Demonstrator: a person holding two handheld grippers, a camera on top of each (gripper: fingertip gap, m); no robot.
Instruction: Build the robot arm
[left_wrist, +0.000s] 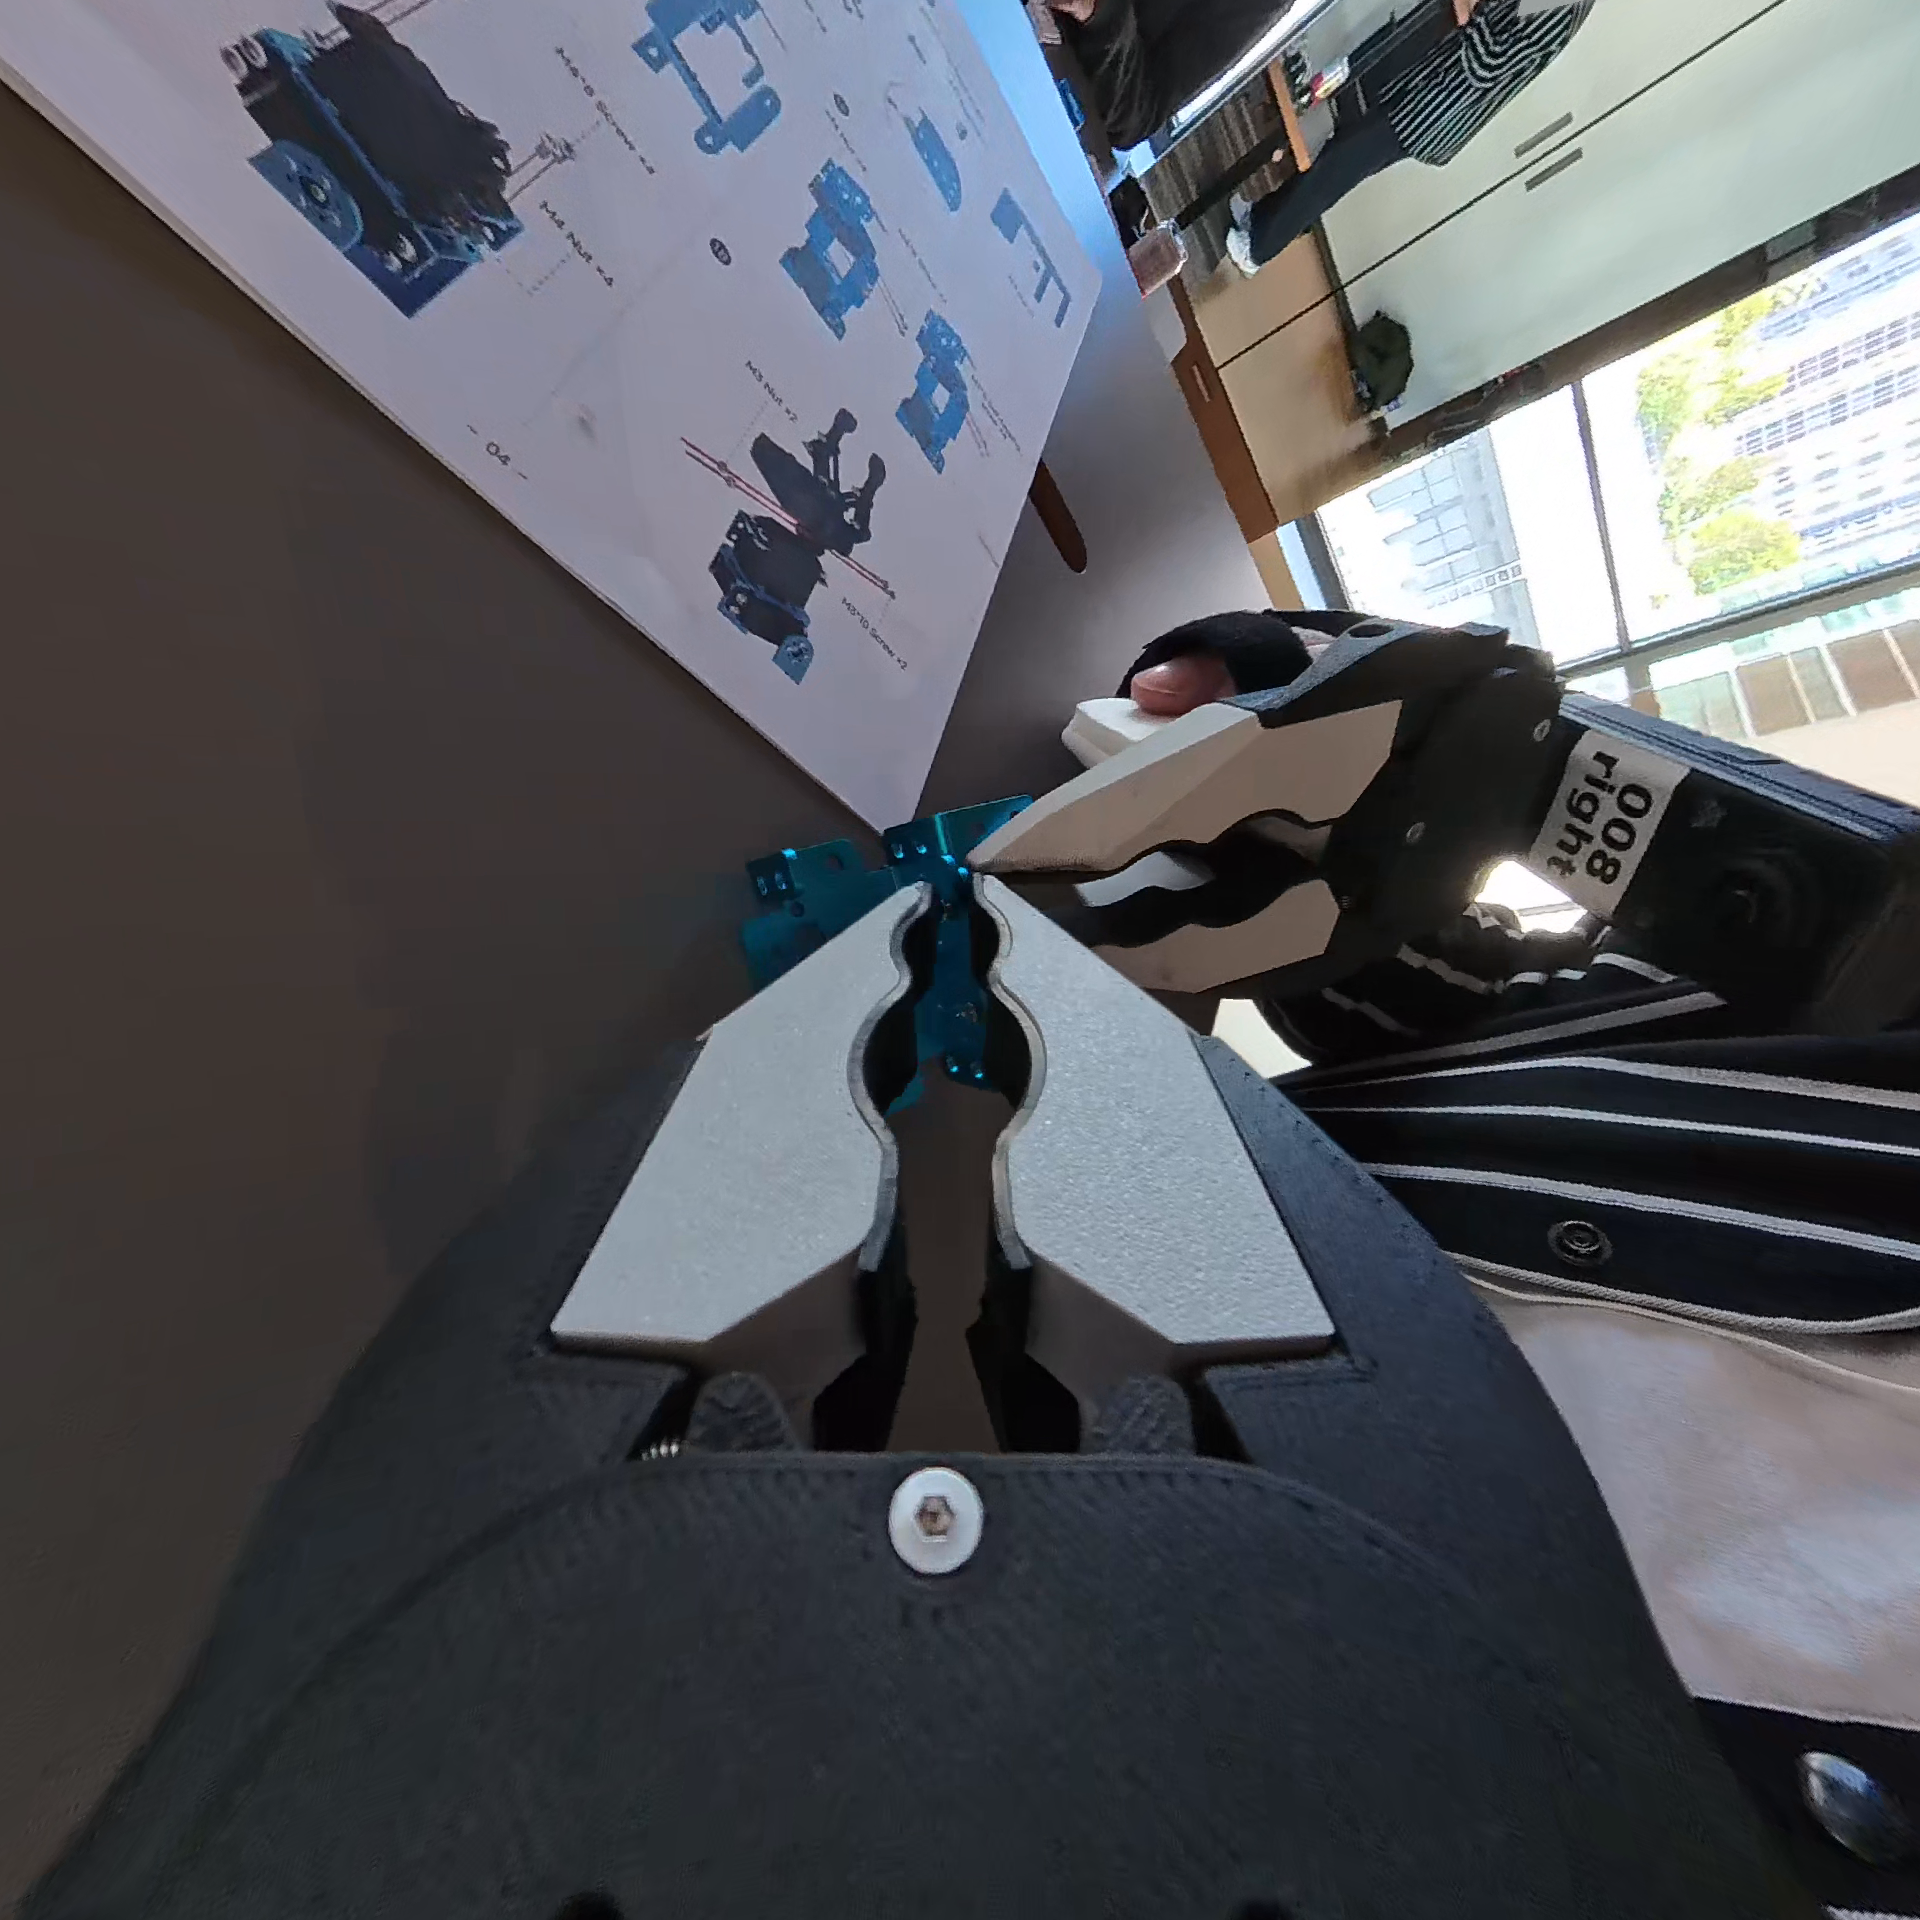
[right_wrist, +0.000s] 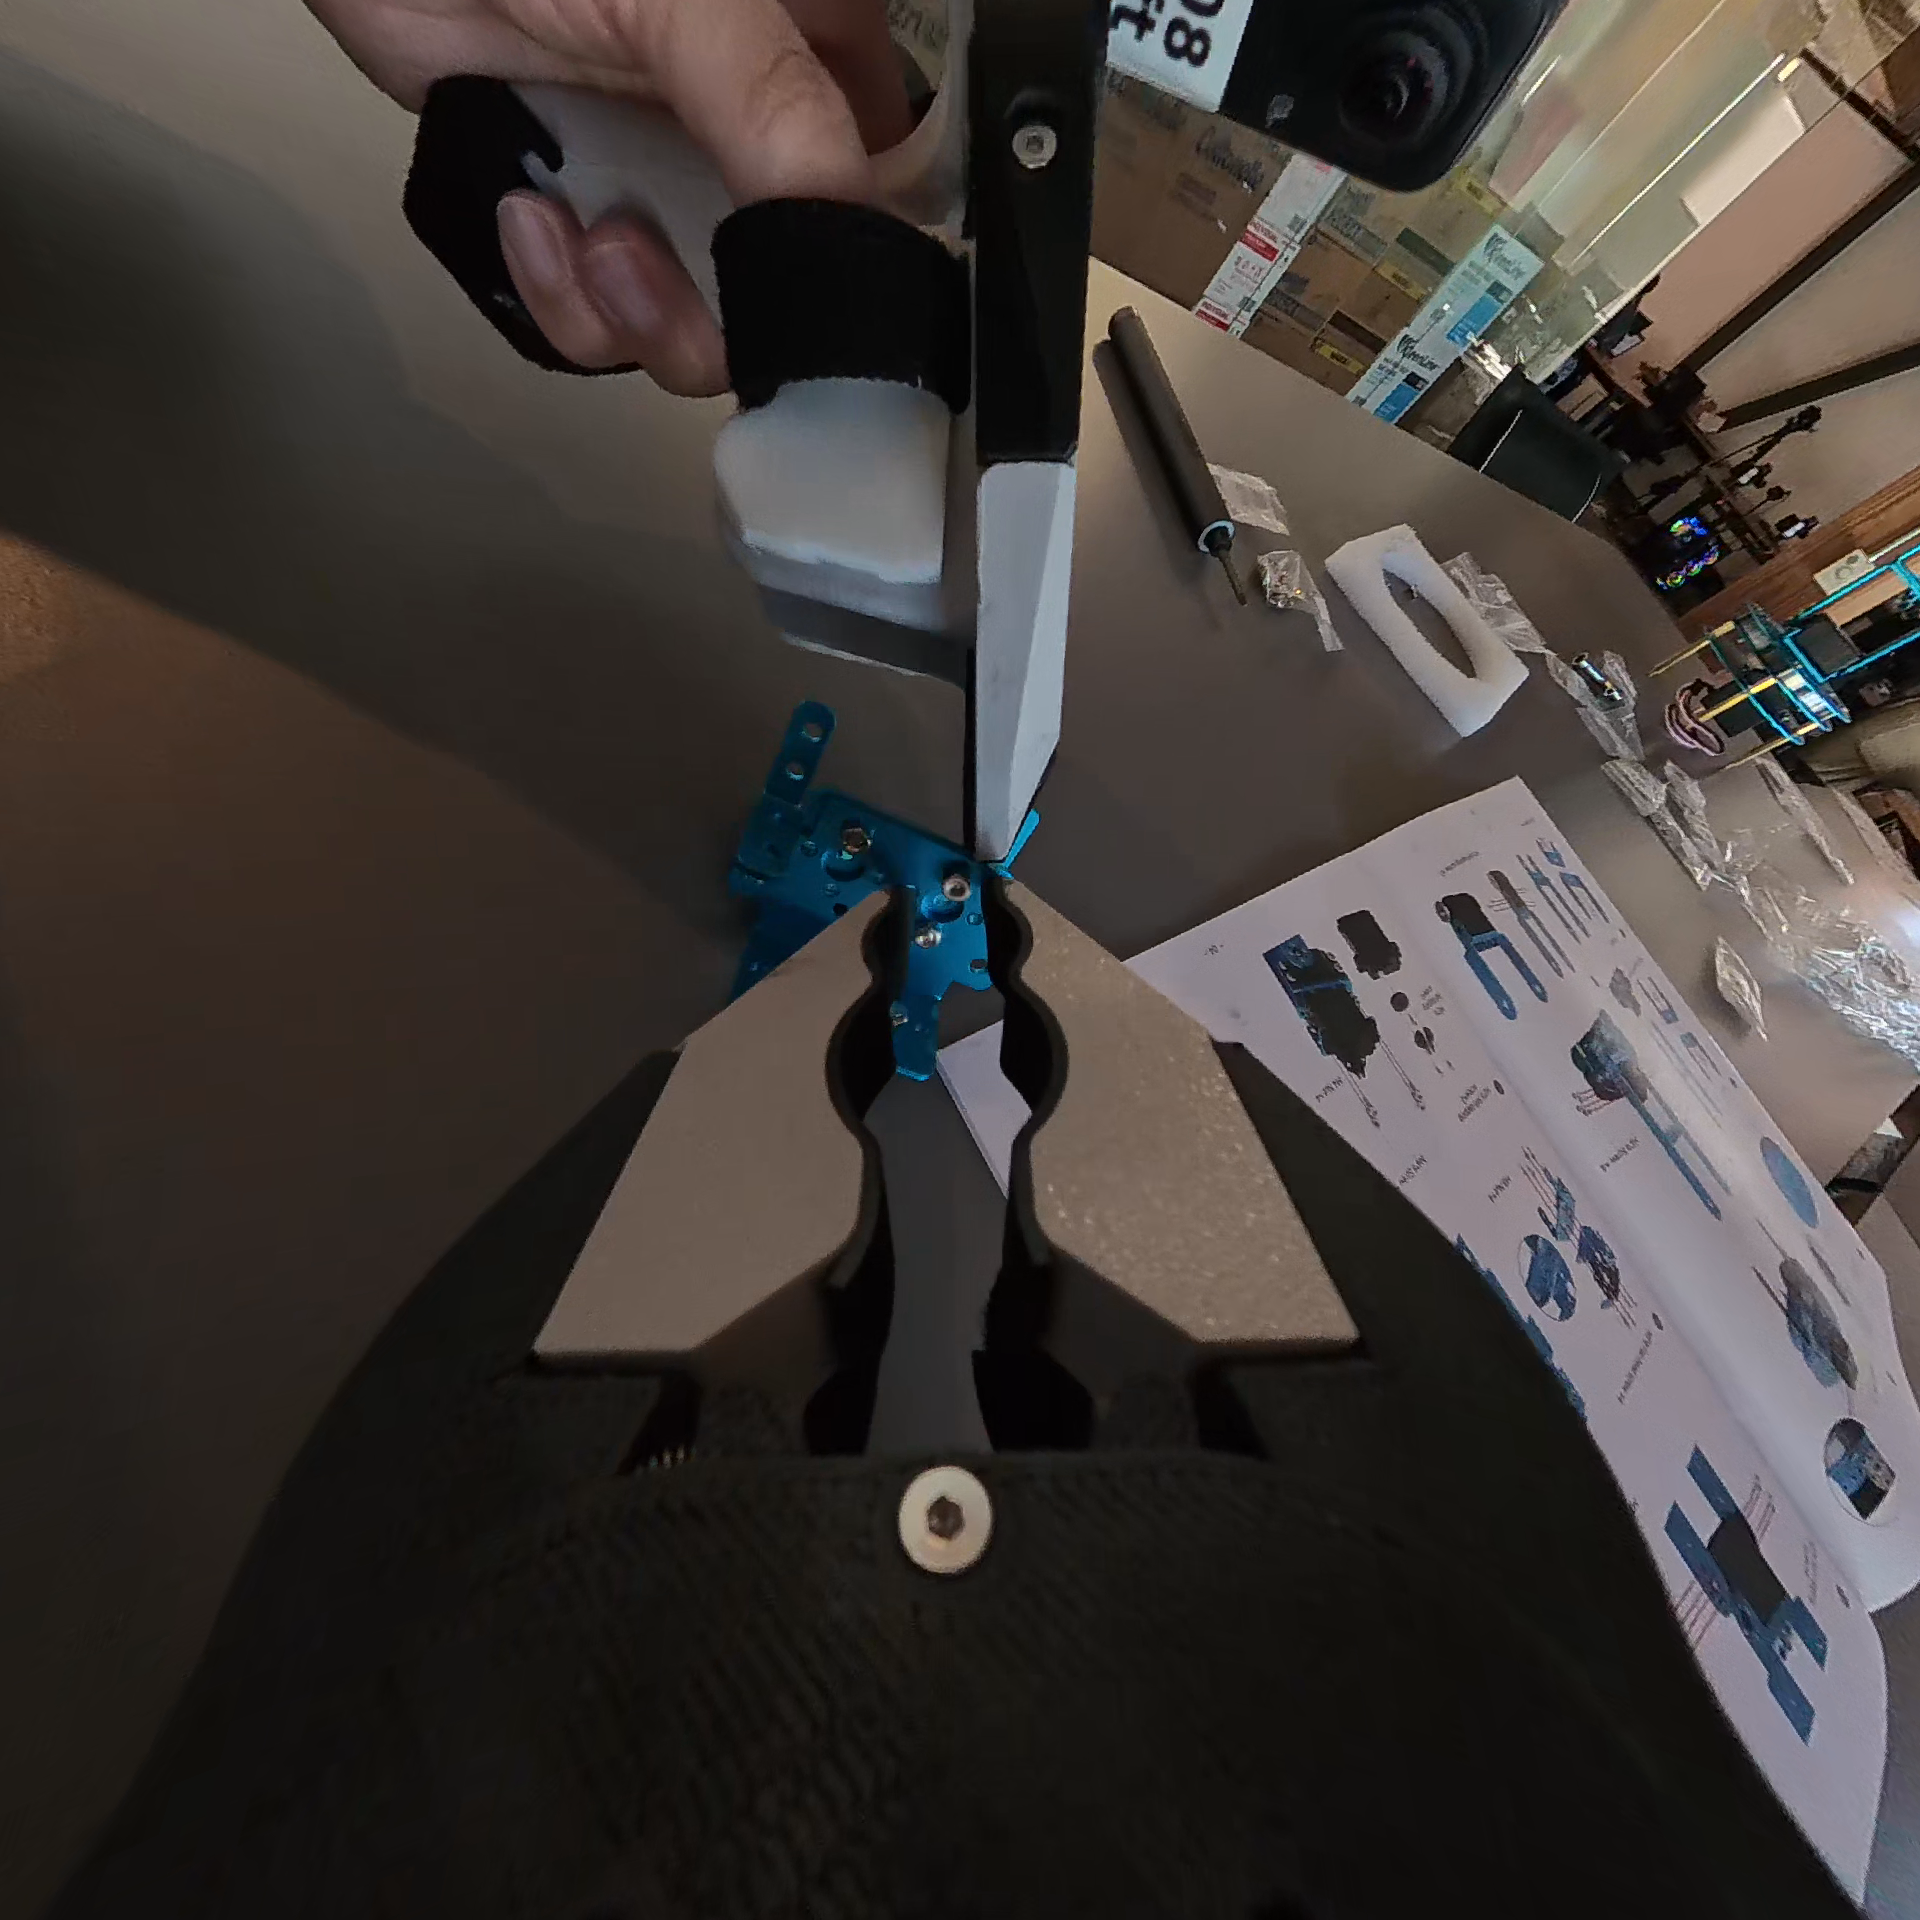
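The blue metal bracket assembly (left_wrist: 940, 935) is clamped at the tips of the left gripper (left_wrist: 951, 883), its long axis lying along the fingers; the right gripper (right_wrist: 940, 914), nipped narrow on the same piece, meets it from the right, above the grey table (right_wrist: 312, 727)

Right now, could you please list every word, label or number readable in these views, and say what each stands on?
I do not copy out writing; these things bear it:
On the right gripper, a white label: printed, legible.
On the left gripper, a second white label: cut off by the frame.
On the assembly instruction sheet: small captions and a page number.
On the cardboard boxes behind: print, too blurred to read.
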